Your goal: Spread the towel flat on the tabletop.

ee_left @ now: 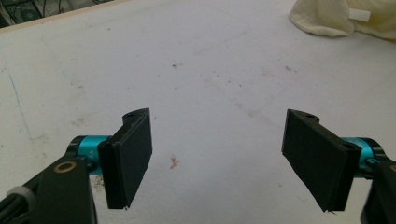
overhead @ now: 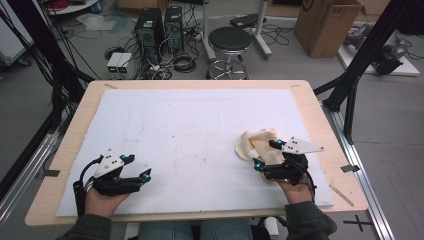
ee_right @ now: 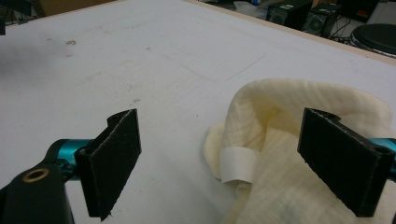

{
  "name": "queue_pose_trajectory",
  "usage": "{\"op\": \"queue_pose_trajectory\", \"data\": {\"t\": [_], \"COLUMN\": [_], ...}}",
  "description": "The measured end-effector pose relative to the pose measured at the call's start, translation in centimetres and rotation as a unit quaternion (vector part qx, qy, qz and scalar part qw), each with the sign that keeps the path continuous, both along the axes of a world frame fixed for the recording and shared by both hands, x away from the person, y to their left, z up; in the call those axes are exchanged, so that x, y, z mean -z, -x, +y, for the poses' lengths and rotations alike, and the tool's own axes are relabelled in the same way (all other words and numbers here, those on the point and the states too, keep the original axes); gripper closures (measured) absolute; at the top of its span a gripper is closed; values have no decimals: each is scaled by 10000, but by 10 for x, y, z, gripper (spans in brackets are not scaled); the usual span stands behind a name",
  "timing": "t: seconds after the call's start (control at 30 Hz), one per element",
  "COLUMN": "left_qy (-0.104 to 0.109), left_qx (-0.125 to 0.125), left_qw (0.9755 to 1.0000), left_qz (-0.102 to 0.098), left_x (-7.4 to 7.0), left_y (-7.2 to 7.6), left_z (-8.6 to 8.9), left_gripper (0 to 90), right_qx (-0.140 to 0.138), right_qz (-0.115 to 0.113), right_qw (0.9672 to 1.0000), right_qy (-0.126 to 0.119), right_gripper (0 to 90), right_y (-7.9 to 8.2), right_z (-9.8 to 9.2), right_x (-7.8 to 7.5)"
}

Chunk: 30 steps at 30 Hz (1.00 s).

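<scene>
A crumpled cream cloth (overhead: pixel 256 143) lies on the white mat at the right. In the right gripper view the cloth (ee_right: pixel 289 126) has a small white tag (ee_right: pixel 237 164) on its near fold. My right gripper (overhead: pixel 263 154) is open just over the cloth's near edge; its gap (ee_right: pixel 233 161) spans the tag, with one jaw beside the cloth and the other over it. My left gripper (overhead: pixel 139 167) is open low over the bare mat at the front left, nothing between its jaws (ee_left: pixel 217 158). The cloth (ee_left: pixel 336 18) lies far ahead of it.
The white mat (overhead: pixel 190 130) covers most of the wooden table (overhead: pixel 75 125). Beyond the far edge stand a black stool (overhead: pixel 230 42), computer towers (overhead: pixel 150 30), cables and a cardboard box (overhead: pixel 325 25). Black frame posts (overhead: pixel 360 65) flank the table.
</scene>
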<state>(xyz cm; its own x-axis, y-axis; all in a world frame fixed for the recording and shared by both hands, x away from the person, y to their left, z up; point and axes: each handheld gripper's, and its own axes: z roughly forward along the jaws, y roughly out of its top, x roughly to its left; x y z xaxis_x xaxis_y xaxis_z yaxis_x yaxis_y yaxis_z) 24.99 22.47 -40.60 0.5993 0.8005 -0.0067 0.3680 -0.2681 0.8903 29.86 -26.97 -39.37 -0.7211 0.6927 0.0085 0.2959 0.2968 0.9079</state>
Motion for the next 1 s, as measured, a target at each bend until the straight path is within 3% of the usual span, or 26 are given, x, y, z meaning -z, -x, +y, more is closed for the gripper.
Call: {"op": "queue_pose_trajectory", "data": {"t": [0.27,0.37,0.73,1.0], "left_qy": [-23,-12,-40,-58], "left_qx": [6,18,30,48], "left_qw": [10000,10000,10000,9999], "left_qz": [22,39,66,81], "left_x": [1,1,3,4], "left_y": [-1,-2,-6,-9], "left_z": [1,1,-1,-3], "left_gripper": [249,249,249,249], "right_qx": [55,35,393,480], "right_qz": [-42,20,39,54], "right_qw": [9999,10000,9992,9988], "right_qy": [79,-68,-60,73], "right_gripper": [138,138,167,258], "right_y": [-3,-5,-17,-29], "right_z": [-8,-13,-33,-45], "right_x": [-5,-6,-11,-8]}}
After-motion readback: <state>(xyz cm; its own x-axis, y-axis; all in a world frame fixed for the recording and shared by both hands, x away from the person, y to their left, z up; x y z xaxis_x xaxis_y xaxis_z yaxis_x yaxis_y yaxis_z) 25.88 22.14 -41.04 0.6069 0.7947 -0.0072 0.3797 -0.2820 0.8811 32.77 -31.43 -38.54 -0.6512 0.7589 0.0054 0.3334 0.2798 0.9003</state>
